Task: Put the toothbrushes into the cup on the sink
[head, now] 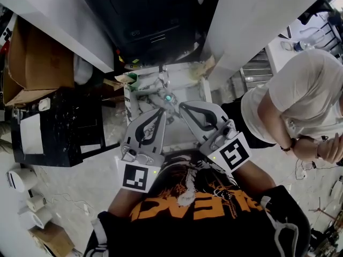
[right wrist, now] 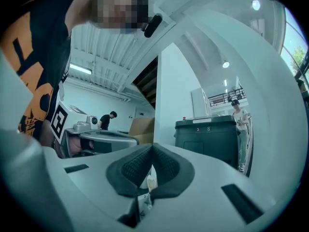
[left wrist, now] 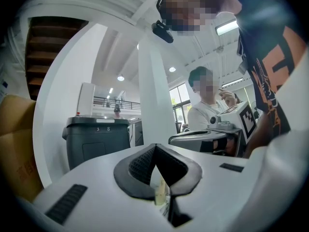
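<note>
In the head view both grippers point away from me over a small white sink (head: 187, 74) with a grey faucet (head: 154, 94) and a small teal item (head: 168, 98) beside it. My left gripper (head: 162, 110) and right gripper (head: 182, 105) are side by side, tips close together just short of the faucet. In the left gripper view the left gripper (left wrist: 154, 153) has its black pads pressed together, with only a pale sliver showing low in the gap. The right gripper (right wrist: 150, 151) looks the same in its own view. I cannot make out any toothbrush or the cup.
A dark bin (head: 155, 15) stands beyond the sink between two white pillars (head: 257, 20). A person in a white shirt (head: 300, 100) stands close at the right. At the left are a cardboard box (head: 37, 63) and a black cabinet (head: 59, 127).
</note>
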The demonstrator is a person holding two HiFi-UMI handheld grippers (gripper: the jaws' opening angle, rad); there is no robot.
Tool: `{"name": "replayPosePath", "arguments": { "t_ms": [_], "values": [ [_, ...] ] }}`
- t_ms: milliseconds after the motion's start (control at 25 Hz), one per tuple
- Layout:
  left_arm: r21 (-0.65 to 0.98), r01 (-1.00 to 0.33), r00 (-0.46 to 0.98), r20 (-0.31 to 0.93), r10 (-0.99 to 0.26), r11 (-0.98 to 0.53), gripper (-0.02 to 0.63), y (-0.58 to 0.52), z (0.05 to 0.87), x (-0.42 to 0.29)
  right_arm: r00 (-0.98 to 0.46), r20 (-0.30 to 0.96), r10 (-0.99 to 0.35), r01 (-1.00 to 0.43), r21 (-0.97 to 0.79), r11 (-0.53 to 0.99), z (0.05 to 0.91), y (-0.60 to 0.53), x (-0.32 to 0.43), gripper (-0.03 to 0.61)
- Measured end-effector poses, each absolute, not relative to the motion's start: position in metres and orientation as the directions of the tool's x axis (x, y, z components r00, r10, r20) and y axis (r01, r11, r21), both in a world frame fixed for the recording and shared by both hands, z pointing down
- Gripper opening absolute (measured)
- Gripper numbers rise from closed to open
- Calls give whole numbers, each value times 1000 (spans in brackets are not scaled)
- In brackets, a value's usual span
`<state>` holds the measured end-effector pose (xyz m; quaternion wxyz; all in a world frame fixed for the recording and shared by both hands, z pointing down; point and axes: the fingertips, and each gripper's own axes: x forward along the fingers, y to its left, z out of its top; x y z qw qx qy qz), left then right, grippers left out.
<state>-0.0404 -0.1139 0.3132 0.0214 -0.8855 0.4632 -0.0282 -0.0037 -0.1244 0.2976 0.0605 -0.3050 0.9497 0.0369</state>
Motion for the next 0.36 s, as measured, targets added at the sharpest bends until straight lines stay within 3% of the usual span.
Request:
{"name": "replayPosePath", "arguments": {
  "t_ms": [360],
  "values": [
    [-57,-818,573,24,-819,-573,23,-110,309,-39,-805,-136,-577,-586,37,809,292,-121,-4,14]
  ]
}}
